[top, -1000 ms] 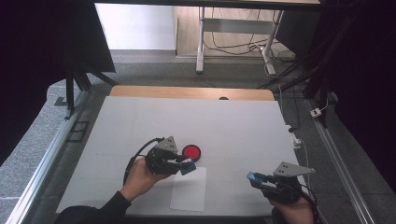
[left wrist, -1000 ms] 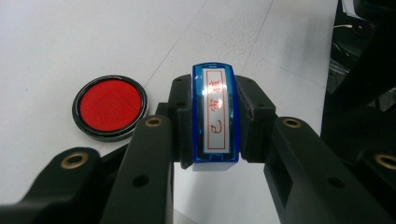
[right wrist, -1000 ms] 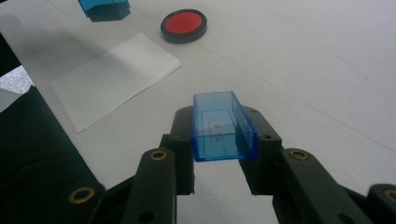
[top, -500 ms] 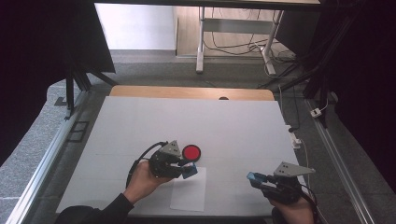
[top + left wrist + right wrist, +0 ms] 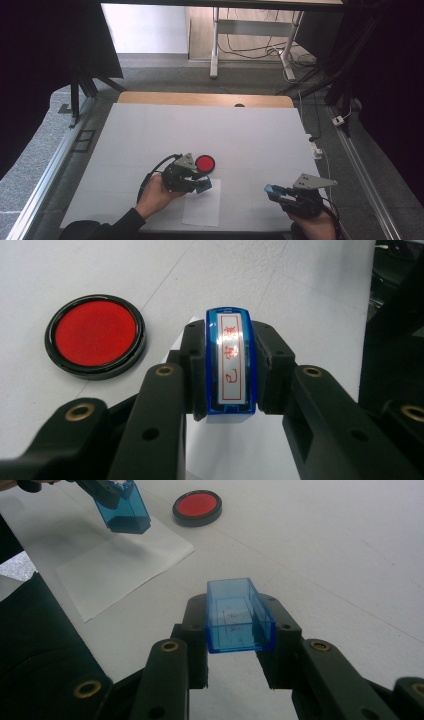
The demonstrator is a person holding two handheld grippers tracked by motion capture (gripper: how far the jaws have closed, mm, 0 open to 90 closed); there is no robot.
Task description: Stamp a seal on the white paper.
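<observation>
From the high view, I have my left tool [image 5: 202,185] near the table's [image 5: 150,130] front edge, clamped on a blue stamp [image 5: 204,185] just above the far edge of the paper [image 5: 202,210], with the red ink pad [image 5: 205,163] just beyond it. My right tool [image 5: 272,190] sits near the front right corner, gripping the blue cap [image 5: 270,189].

In the left gripper view, the jaws pinch the stamp [image 5: 231,367], its red-lettered face toward me; the pad [image 5: 96,336] lies left.

In the right gripper view, the jaws squeeze the open cap [image 5: 239,615].

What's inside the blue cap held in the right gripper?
The blue cap in the right gripper is open and hollow, holding only faint red ink smudges on its floor. The jaws cover its outer side walls.
</observation>
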